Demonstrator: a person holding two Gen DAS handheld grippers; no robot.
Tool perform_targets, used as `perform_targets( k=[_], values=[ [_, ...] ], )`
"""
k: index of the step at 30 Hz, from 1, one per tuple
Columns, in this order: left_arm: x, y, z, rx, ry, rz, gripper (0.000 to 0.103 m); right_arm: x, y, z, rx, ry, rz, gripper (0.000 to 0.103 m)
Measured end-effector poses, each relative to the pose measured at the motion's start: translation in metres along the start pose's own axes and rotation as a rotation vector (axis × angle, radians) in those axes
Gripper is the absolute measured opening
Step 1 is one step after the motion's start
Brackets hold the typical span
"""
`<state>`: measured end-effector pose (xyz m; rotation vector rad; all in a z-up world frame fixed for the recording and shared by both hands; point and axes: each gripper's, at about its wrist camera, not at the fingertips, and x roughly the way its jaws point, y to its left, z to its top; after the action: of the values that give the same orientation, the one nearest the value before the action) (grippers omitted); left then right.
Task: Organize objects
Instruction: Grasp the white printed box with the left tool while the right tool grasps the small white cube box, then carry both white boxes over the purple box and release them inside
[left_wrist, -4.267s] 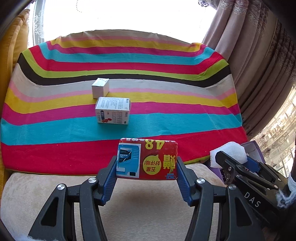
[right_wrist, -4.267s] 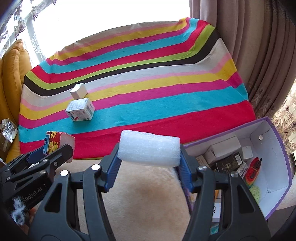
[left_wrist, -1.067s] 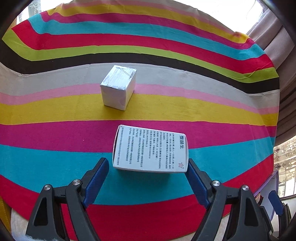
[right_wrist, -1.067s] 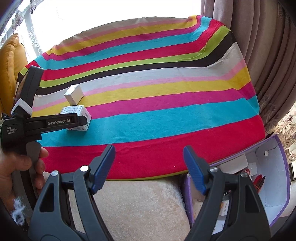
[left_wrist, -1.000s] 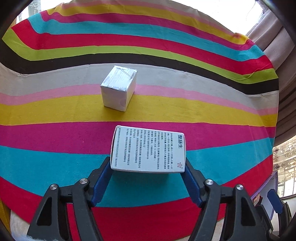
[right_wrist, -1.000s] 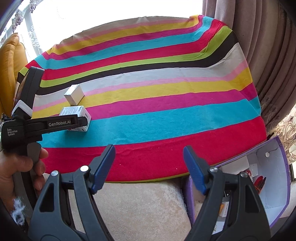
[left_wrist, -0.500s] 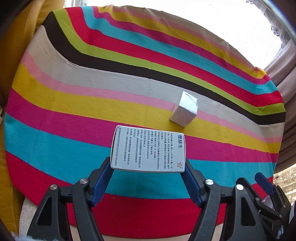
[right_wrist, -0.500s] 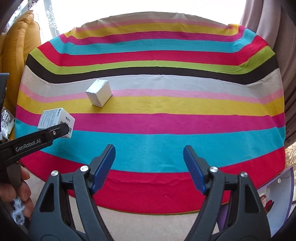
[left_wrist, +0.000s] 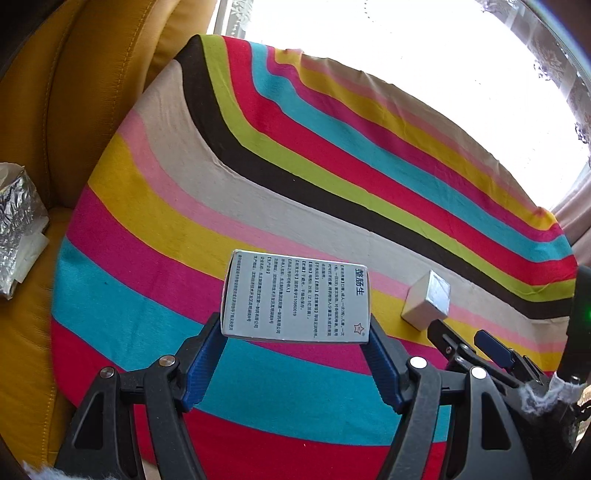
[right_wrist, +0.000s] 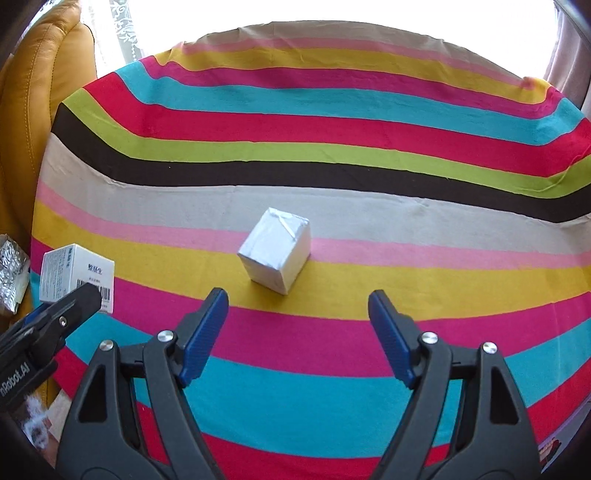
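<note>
My left gripper (left_wrist: 295, 339) is shut on a white medicine box (left_wrist: 295, 297) with black Chinese print, held above the striped cloth (left_wrist: 258, 192). The same box (right_wrist: 75, 275) shows at the left of the right wrist view, in the left gripper (right_wrist: 55, 314). A small silver-white cube box (right_wrist: 275, 253) sits on the yellow and pink stripes; it also shows in the left wrist view (left_wrist: 426, 301). My right gripper (right_wrist: 297, 325) is open and empty, just short of the cube, its blue pads (right_wrist: 203, 332) wider than the cube. Its tip (left_wrist: 465, 347) shows at right in the left wrist view.
A yellow leather sofa (left_wrist: 55, 110) borders the cloth on the left. A crumpled foil packet (left_wrist: 18, 218) lies on the sofa seat; it also shows in the right wrist view (right_wrist: 11, 273). A bright window is behind. A curtain (right_wrist: 565, 55) hangs at far right.
My left gripper closed on the medicine box, lifted it and swung left toward the sofa. My right gripper, open, moved forward and left up to the silver cube.
</note>
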<state>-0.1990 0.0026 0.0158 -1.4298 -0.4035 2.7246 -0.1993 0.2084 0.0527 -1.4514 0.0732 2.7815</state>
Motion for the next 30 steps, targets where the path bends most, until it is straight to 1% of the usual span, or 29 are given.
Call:
perform_targets(
  k=[4, 8, 10, 11, 12, 19, 25, 30],
  values=[
    [0.005, 0.004, -0.003, -0.022, 0.007, -0.012, 0.073, 0.017, 0.007, 0.015, 0.013, -0.007, -0.04, 0.081],
    [0.013, 0.004, -0.004, -0.02, 0.024, -0.026, 0.073, 0.034, 0.006, 0.024, 0.028, 0.001, -0.069, 0.08],
    [0.015, 0.004, -0.005, -0.021, 0.027, -0.029, 0.073, 0.041, 0.006, 0.024, 0.02, 0.012, -0.083, 0.062],
    [0.016, 0.005, -0.006, -0.023, 0.03, -0.033, 0.073, 0.044, 0.005, 0.022, 0.02, 0.024, -0.079, 0.041],
    [0.017, 0.005, -0.006, -0.025, 0.034, -0.035, 0.073, 0.046, 0.003, 0.021, 0.018, 0.037, -0.075, 0.038],
    [0.017, 0.0, -0.01, -0.004, 0.029, -0.039, 0.073, 0.032, 0.001, 0.01, -0.019, 0.013, -0.088, 0.038],
    [0.008, -0.01, -0.018, 0.02, 0.036, -0.055, 0.073, 0.005, -0.005, -0.01, -0.041, -0.016, -0.094, 0.038],
    [-0.002, -0.021, -0.025, 0.045, 0.038, -0.076, 0.073, -0.029, -0.017, -0.026, -0.027, -0.05, -0.102, 0.038]
  ],
)
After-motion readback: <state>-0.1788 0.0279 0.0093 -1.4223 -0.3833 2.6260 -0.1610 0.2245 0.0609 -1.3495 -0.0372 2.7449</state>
